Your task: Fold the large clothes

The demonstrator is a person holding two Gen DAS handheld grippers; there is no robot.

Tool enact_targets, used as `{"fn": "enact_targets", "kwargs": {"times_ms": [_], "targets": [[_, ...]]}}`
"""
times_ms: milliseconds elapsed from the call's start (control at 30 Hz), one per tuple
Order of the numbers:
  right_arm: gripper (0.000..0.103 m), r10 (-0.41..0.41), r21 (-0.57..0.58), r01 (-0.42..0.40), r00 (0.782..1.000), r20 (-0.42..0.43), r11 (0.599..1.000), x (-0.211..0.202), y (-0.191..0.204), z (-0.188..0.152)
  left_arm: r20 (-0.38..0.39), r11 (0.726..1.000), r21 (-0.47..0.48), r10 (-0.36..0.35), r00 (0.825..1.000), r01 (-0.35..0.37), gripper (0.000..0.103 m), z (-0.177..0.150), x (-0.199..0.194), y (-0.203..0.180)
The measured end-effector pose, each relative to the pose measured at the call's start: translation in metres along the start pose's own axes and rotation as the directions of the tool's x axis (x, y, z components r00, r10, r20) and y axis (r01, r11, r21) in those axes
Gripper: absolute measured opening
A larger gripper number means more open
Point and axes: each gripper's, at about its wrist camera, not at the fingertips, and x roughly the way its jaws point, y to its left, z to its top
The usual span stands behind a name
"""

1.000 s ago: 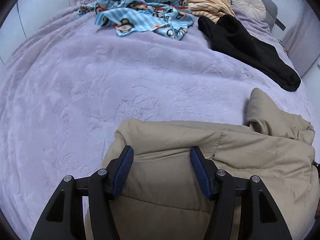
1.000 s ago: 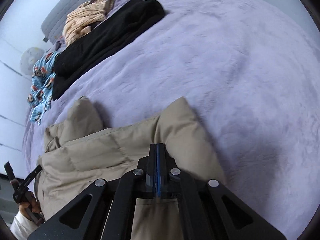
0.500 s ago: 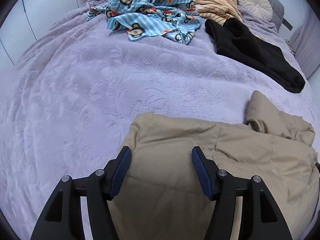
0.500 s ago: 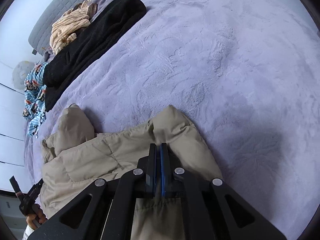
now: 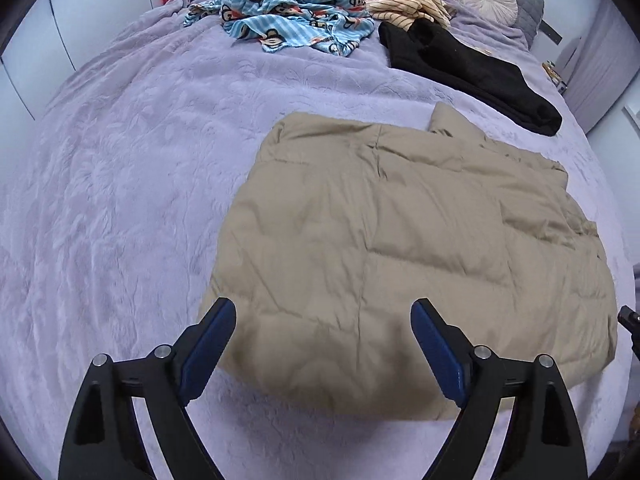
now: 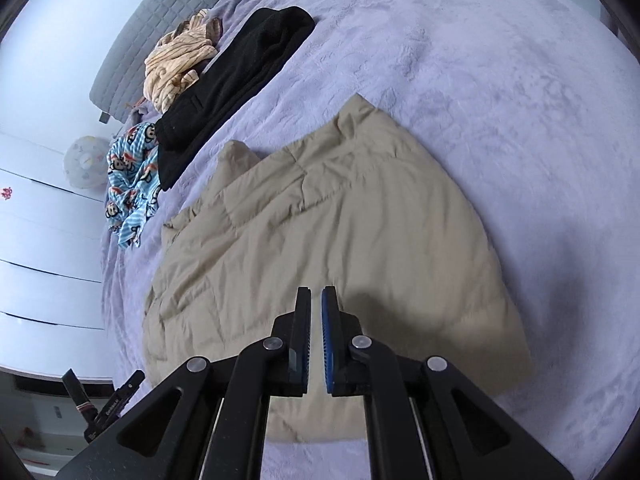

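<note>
Lying flat on the lavender bedspread (image 5: 120, 160), the tan puffer coat (image 5: 400, 232) sat folded into a rough rectangle just ahead of both my tongs. My left gripper (image 5: 323, 336) hung above its near edge with the blue pads spread wide, holding nothing. My right gripper (image 6: 316, 320) hovered over the coat's near end (image 6: 320, 220), pads drawn close with a thin gap between them, pinching no cloth. Beyond the coat lay a black garment (image 5: 468, 68) and a blue monkey-print piece (image 5: 296, 16).
</note>
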Motion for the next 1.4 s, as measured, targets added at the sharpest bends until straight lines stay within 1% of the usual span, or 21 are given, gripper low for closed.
{"fn": "enact_targets", "kwargs": {"times_ms": [67,100,133,367,400,433,467,500,533,667,767,800,833,900,1033,1067,1167,1233,1267,1333,1400], "targets": [[0.006,0.005,0.010,-0.005,1.000,-0.004,1.000,-0.010,-0.003,-0.018,-0.001,1.000,-0.004,0.002,1.000,-0.002,0.090,-0.012,-0.006,-0.001],[0.007,0.004,0.013,-0.004,1.000,-0.005,1.000,-0.013,-0.004,-0.025,-0.005,1.000,-0.005,0.008,1.000,-0.009,0.094,-0.018,-0.008,-0.002],[0.007,0.006,0.015,-0.006,1.000,-0.008,1.000,-0.016,-0.006,-0.033,-0.010,1.000,-0.009,0.014,1.000,-0.014,0.103,-0.023,-0.010,-0.003],[0.009,0.021,0.065,-0.018,0.999,-0.043,0.998,-0.025,-0.021,-0.083,-0.044,1.000,-0.007,0.001,0.999,-0.001,0.103,-0.050,-0.020,-0.011],[0.013,0.022,0.071,-0.018,0.999,-0.048,0.997,-0.025,-0.023,-0.089,-0.046,1.000,-0.003,0.007,0.999,-0.007,0.103,-0.053,-0.021,-0.012],[0.025,0.021,0.075,-0.017,0.998,-0.052,0.997,-0.025,-0.025,-0.094,-0.048,1.000,0.001,0.021,0.999,-0.021,0.103,-0.056,-0.022,-0.013],[0.035,0.020,0.078,-0.016,0.998,-0.055,0.997,-0.026,-0.026,-0.099,-0.047,1.000,0.003,0.031,0.998,-0.031,0.103,-0.058,-0.023,-0.013],[0.055,0.017,0.080,-0.013,0.998,-0.056,0.997,-0.026,-0.027,-0.104,-0.044,0.999,0.004,0.035,0.998,-0.035,0.103,-0.060,-0.024,-0.013],[0.063,0.013,0.079,-0.009,0.999,-0.051,0.997,-0.027,-0.027,-0.107,-0.047,1.000,0.005,0.029,0.998,-0.029,0.103,-0.062,-0.023,-0.013],[0.063,0.019,0.076,-0.014,0.998,-0.060,0.997,-0.025,-0.028,-0.119,-0.084,1.000,0.006,-0.005,0.996,0.006,0.103,-0.068,-0.016,-0.010],[0.064,0.028,0.083,-0.023,0.997,-0.070,0.996,-0.018,-0.031,-0.125,-0.071,1.000,0.016,-0.004,0.997,0.005,0.103,-0.073,-0.014,-0.011],[0.067,0.032,0.084,-0.026,0.997,-0.072,0.996,-0.015,-0.032,-0.127,-0.070,1.000,0.022,-0.001,0.998,0.003,0.103,-0.075,-0.013,-0.011],[0.073,0.041,0.085,-0.035,0.996,-0.074,0.996,-0.012,-0.032,-0.128,-0.071,1.000,0.024,0.002,0.997,0.000,0.103,-0.076,-0.011,-0.011],[0.081,0.065,0.089,-0.058,0.995,-0.075,0.994,-0.006,-0.033,-0.132,-0.071,1.000,0.016,0.000,0.997,0.001,0.103,-0.078,-0.006,-0.011],[0.083,0.085,0.096,-0.078,0.993,-0.076,0.992,0.006,-0.037,-0.138,-0.084,1.000,-0.001,-0.020,0.996,0.020,0.103,-0.082,0.005,-0.009],[0.085,0.089,0.100,-0.081,0.993,-0.077,0.992,0.008,-0.038,-0.139,-0.088,1.000,-0.001,-0.029,0.996,0.029,0.103,-0.082,0.007,-0.009],[0.101,0.106,0.112,-0.097,0.991,-0.075,0.989,0.013,-0.042,-0.140,-0.087,0.998,-0.013,-0.062,0.994,0.061,0.103,-0.083,0.013,-0.008],[0.103,0.115,0.115,-0.106,0.991,-0.067,0.988,0.014,-0.042,-0.140,-0.077,0.994,-0.036,-0.101,0.992,0.099,0.103,-0.083,0.014,-0.007],[0.103,0.120,0.117,-0.112,0.991,-0.062,0.987,0.014,-0.043,-0.140,-0.072,0.990,-0.056,-0.135,0.988,0.131,0.103,-0.082,0.014,-0.006],[0.103,0.135,0.132,-0.128,0.990,-0.042,0.983,0.013,-0.045,-0.138,-0.058,0.968,-0.119,-0.228,0.972,0.220,0.103,-0.080,0.015,0.002],[0.103,0.170,0.156,-0.163,0.985,-0.032,0.974,0.014,-0.049,-0.135,-0.040,0.938,-0.189,-0.304,0.952,0.291,0.103,-0.078,0.016,0.013]]}}
